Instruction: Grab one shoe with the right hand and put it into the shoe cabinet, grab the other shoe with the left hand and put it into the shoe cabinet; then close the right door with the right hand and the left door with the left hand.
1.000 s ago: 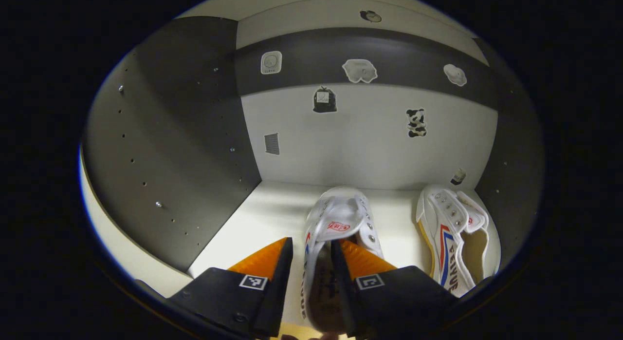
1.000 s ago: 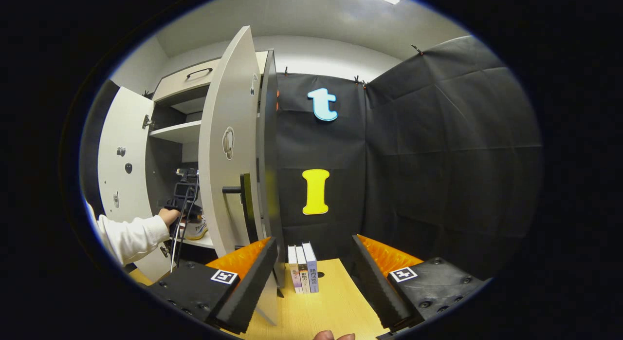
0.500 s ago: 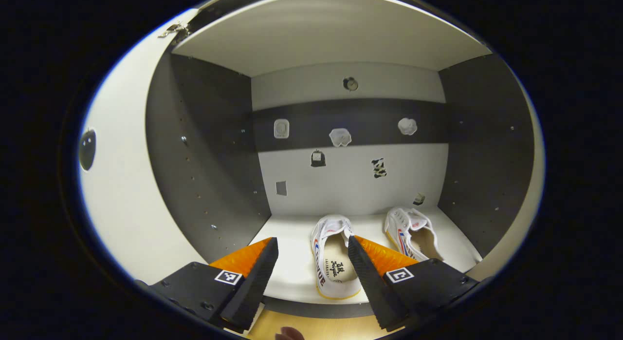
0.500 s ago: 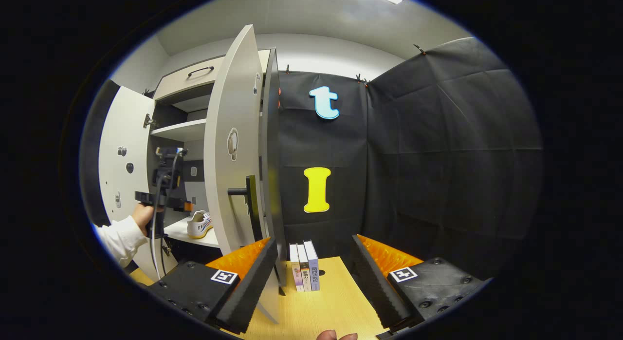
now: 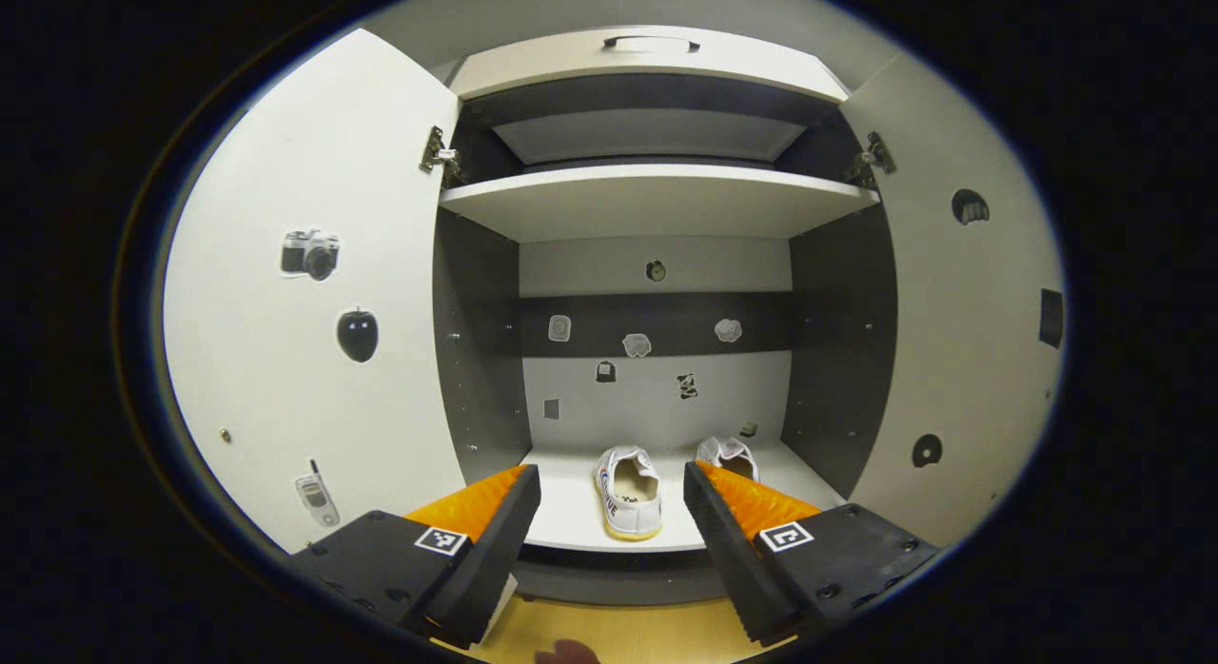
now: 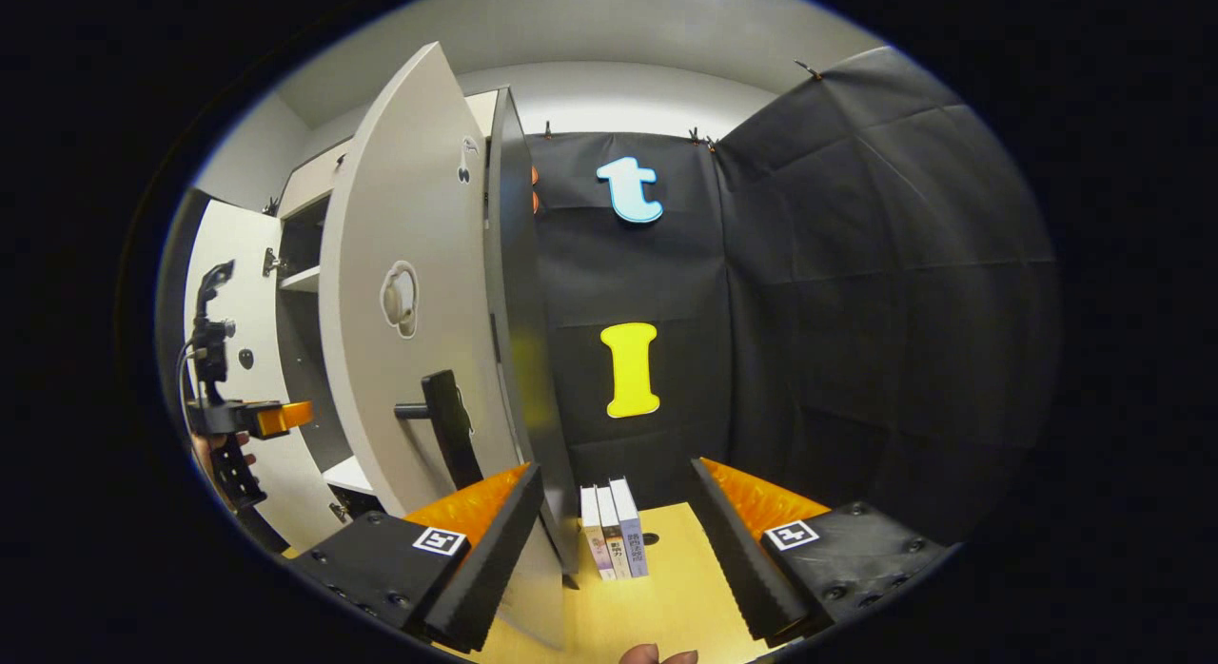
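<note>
Two white canvas shoes stand on the bottom shelf of the open shoe cabinet (image 5: 657,203): one (image 5: 628,480) heel toward me, the other (image 5: 727,452) to its right, partly hidden behind a finger. My left gripper (image 5: 609,502) is open and empty, held back in front of the cabinet. The left door (image 5: 304,360) and right door (image 5: 961,360) both stand open. In the right gripper view my right gripper (image 6: 617,512) is open and empty, close to the right door (image 6: 409,341) and its black handle (image 6: 445,428). The left gripper (image 6: 238,419) shows far left.
Three books (image 6: 614,540) stand upright on the wooden table (image 6: 666,607) against the black cloth wall, just right of the open door's edge. Stickers dot the doors and the cabinet's back. An upper shelf and a top drawer with a handle (image 5: 652,44) sit above.
My left gripper let go of the shoe inside the cabinet and drew back out, open. The right gripper shifted slightly, so the right door looms closer.
</note>
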A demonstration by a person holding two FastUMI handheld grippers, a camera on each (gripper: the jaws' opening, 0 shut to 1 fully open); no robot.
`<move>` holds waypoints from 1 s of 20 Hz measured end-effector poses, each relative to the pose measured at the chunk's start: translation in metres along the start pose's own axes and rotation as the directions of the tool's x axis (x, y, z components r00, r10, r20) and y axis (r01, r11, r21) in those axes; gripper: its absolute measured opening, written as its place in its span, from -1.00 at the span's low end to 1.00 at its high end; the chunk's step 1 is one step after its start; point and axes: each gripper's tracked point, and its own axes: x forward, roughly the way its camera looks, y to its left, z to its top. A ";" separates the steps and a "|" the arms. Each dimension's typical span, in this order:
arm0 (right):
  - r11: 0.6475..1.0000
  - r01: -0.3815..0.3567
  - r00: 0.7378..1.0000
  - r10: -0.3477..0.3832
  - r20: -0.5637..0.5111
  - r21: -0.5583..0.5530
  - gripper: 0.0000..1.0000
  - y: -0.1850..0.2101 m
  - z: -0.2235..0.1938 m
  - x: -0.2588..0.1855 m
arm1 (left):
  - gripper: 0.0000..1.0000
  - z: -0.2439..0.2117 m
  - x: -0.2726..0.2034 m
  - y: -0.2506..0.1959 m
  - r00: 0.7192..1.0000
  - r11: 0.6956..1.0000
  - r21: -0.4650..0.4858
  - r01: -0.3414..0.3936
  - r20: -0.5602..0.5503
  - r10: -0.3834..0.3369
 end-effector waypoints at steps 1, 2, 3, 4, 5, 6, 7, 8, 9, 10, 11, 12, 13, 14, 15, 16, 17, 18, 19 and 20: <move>1.000 -0.007 1.000 0.007 -0.005 0.010 0.97 0.001 -0.001 0.003 | 0.90 0.000 -0.014 -0.001 1.000 1.000 -0.014 0.016 0.009 -0.016; 1.000 -0.014 1.000 0.014 -0.007 0.019 0.97 0.003 -0.002 0.006 | 0.90 -0.001 -0.028 -0.001 0.999 0.999 -0.027 0.031 0.016 -0.030; 0.999 -0.021 1.000 0.021 -0.010 0.025 0.95 0.006 -0.003 0.008 | 0.90 -0.001 -0.041 0.000 0.999 0.998 -0.042 0.046 0.027 -0.045; 0.999 -0.028 1.000 0.029 -0.010 0.025 0.95 0.009 -0.004 0.008 | 0.90 -0.002 -0.052 0.001 0.998 0.997 -0.046 0.059 0.035 -0.057; 0.999 -0.040 0.999 0.040 -0.007 0.022 0.96 0.013 -0.004 0.008 | 0.90 -0.003 -0.063 0.003 0.997 0.997 -0.042 0.069 0.039 -0.068; 0.999 -0.052 0.999 0.052 -0.001 0.013 0.96 0.019 -0.002 0.007 | 0.90 -0.005 -0.071 0.007 0.997 0.997 -0.030 0.070 0.044 -0.069; 0.998 -0.057 0.998 0.057 0.005 -0.004 0.96 0.023 0.000 0.006 | 0.90 -0.007 -0.079 0.011 0.997 0.997 -0.015 0.070 0.046 -0.069; 0.998 -0.055 0.998 0.055 0.015 -0.035 0.95 0.024 0.001 0.005 | 0.91 -0.010 -0.085 0.015 0.996 0.997 -0.002 0.071 0.046 -0.071; 0.997 -0.053 0.998 0.055 0.023 -0.062 0.94 0.024 0.003 0.004 | 0.90 -0.014 -0.091 0.019 0.996 0.997 0.000 0.076 0.043 -0.076; 0.995 -0.058 0.998 0.060 0.028 -0.078 0.94 0.029 0.005 0.004 | 0.90 -0.018 -0.097 0.020 0.995 0.996 -0.007 0.092 0.035 -0.092; 0.995 -0.053 0.998 0.056 0.030 -0.089 0.94 0.031 0.005 0.003 | 0.90 -0.022 -0.103 0.024 0.995 0.995 -0.015 0.099 0.033 -0.098; 0.994 -0.050 0.998 0.053 0.031 -0.093 0.94 0.032 0.004 0.002 | 0.90 -0.024 -0.107 0.029 0.994 0.995 -0.019 0.102 0.032 -0.102; 0.995 -0.043 0.998 0.047 0.032 -0.092 0.94 0.036 0.004 0.001 | 0.90 -0.027 -0.111 0.035 0.994 0.995 -0.021 0.101 0.031 -0.101; 0.995 -0.037 0.999 0.040 0.036 -0.090 0.94 0.039 0.003 0.000 | 0.90 -0.029 -0.116 0.041 0.995 0.995 -0.016 0.099 0.032 -0.098; 0.996 -0.030 0.999 0.033 0.038 -0.087 0.94 0.043 0.003 -0.002 | 0.90 -0.029 -0.120 0.049 0.995 0.996 -0.008 0.091 0.036 -0.091; 0.996 -0.028 0.999 0.031 0.040 -0.086 0.95 0.048 0.002 -0.003 | 0.90 -0.031 -0.123 0.057 0.996 0.997 -0.004 0.083 0.036 -0.083; 0.996 -0.030 0.999 0.033 0.038 -0.085 0.95 0.054 0.000 -0.004 | 0.90 -0.032 -0.127 0.063 0.996 0.997 -0.009 0.083 0.035 -0.082; 0.996 -0.035 0.999 0.038 0.036 -0.085 0.95 0.062 -0.002 -0.006 | 0.90 -0.034 -0.130 0.068 0.996 0.996 -0.018 0.086 0.036 -0.085; 0.995 -0.044 0.998 0.047 0.035 -0.088 0.94 0.072 -0.003 -0.007 | 0.91 -0.034 -0.133 0.075 0.996 0.996 -0.027 0.083 0.033 -0.082; 0.994 -0.055 0.998 0.059 0.035 -0.089 0.95 0.082 -0.005 -0.008 | 0.90 -0.036 -0.136 0.083 0.996 0.996 -0.032 0.078 0.033 -0.077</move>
